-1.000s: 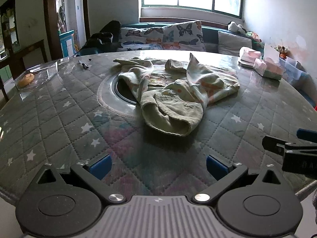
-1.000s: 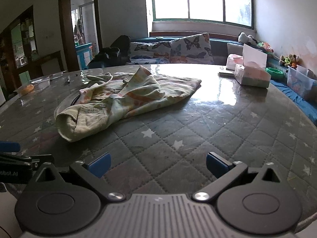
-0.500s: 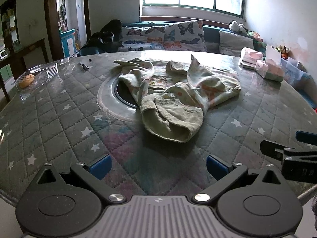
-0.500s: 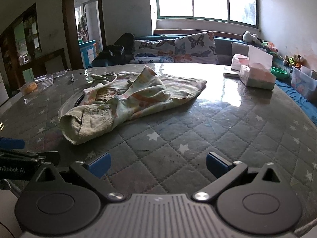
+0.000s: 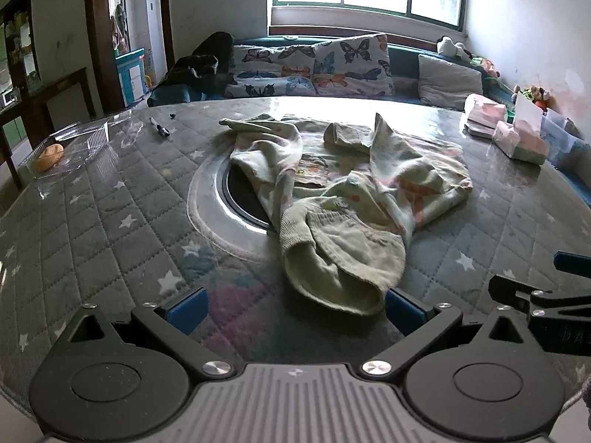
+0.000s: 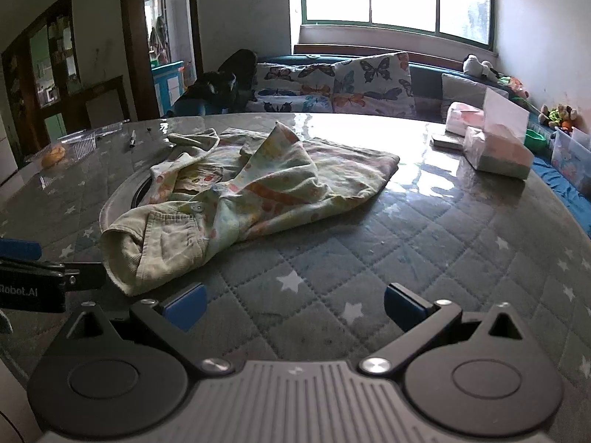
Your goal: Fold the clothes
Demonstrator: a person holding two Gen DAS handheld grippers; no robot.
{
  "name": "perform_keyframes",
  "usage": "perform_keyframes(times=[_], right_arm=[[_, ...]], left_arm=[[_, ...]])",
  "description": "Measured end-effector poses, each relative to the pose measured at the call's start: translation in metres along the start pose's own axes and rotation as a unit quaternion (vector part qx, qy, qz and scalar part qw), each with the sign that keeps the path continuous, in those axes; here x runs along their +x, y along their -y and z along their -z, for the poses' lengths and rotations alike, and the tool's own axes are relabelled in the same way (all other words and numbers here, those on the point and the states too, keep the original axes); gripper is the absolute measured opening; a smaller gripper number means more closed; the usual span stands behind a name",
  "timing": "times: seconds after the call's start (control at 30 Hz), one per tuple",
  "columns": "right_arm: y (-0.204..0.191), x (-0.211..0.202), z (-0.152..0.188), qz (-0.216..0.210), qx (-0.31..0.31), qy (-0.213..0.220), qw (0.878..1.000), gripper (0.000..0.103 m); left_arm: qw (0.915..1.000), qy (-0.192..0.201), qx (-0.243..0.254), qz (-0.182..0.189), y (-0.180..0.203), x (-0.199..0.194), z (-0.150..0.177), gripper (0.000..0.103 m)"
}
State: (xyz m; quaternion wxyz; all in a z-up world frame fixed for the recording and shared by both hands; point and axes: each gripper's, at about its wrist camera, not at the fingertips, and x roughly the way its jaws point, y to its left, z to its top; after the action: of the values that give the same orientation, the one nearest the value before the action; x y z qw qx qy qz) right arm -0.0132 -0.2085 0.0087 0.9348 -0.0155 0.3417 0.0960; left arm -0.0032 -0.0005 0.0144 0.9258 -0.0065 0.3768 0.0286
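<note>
While crumpled on the tabletop (image 5: 110, 229), garment (image 5: 343, 199) lies dead ahead of left claw (image 5: 295, 306), nearer than right claw (image 6: 293, 304); both spread wide, holding nothing, hem end closest

Prob. home: sofa (image 5: 314, 70), toys (image 5: 452, 46).

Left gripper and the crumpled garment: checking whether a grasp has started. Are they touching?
Cannot tell. In the left wrist view the garment hem overlaps the left gripper right fingertip; no gap or contact shows.
</note>
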Motion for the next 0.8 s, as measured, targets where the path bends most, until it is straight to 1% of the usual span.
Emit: perform_keyframes(times=[0.4, 0.6, 0.8], right_arm=[[-0.012, 0.030, -0.019, -0.006, -0.020, -0.017, 1.000, 0.102], [-0.015, 0.043, -0.029, -0.008, -0.025, -0.024, 0.999, 0.102], [-0.018, 0.054, -0.042, -0.011, -0.035, -0.025, 0.999, 0.100]], left_arm=[[0.9999, -0.015, 0.001, 0.000, -0.012, 0.025, -0.019, 0.103], [0.9998, -0.018, 0.008, 0.000, -0.015, 0.037, -0.030, 0.103], [0.9996, -0.019, 0.020, -0.004, -0.018, 0.045, -0.039, 0.103]])
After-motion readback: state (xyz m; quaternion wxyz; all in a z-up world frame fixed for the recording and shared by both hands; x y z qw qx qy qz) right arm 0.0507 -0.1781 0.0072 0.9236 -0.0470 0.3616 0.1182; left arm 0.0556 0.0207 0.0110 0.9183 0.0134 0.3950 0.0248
